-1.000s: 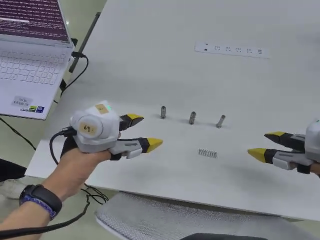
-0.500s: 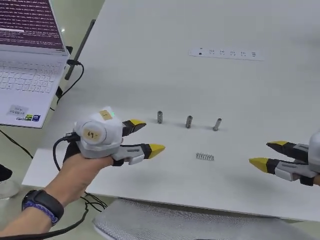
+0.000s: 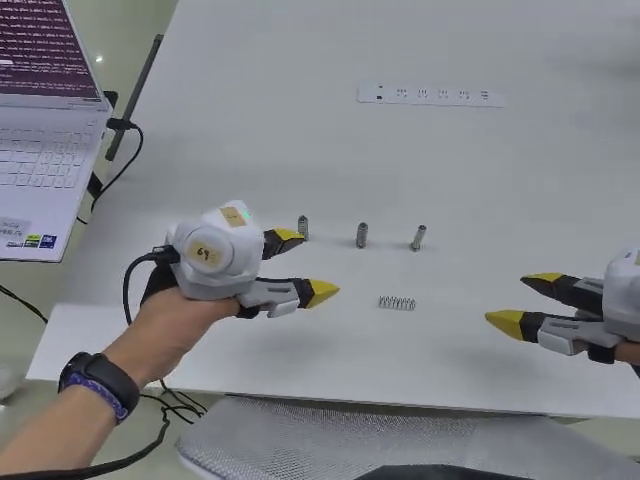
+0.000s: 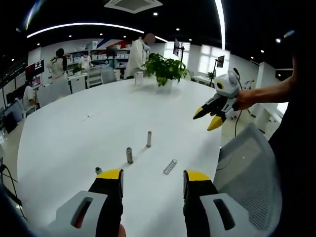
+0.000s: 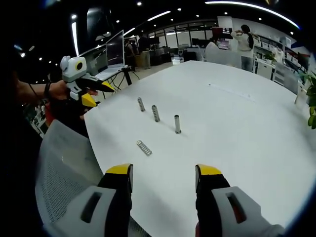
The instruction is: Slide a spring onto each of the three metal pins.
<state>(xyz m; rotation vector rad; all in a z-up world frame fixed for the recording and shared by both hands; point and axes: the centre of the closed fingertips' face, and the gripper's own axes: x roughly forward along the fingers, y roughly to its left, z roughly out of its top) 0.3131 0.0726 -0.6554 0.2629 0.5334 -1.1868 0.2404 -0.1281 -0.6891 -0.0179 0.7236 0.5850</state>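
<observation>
While the left hand-held gripper [image 3: 308, 264] is hovering over the near edge of the table [image 3: 300, 120] with its jaws spread apart and nothing between them, the right hand-held gripper [image 3: 518, 299] is hanging at the far right, likewise released and empty. Three pins [image 5: 155, 113] are standing upright in a row further back on the table, between the two. As the head view is showing them, the left pin [image 3: 303, 227] and the middle pin [image 3: 362, 235] are each wearing a coiled spring, and the right pin [image 3: 418, 238] is standing bare. One loose spring [image 3: 397, 303] is lying flat just in front of the row, nearest the middle and right pins, touching neither and well apart from both grippers. A power strip [image 3: 430, 96] is lying further back, a laptop [image 3: 40, 120] is sitting open to the left of the table, and a mesh chair [image 3: 350, 440] is showing below the near edge.
</observation>
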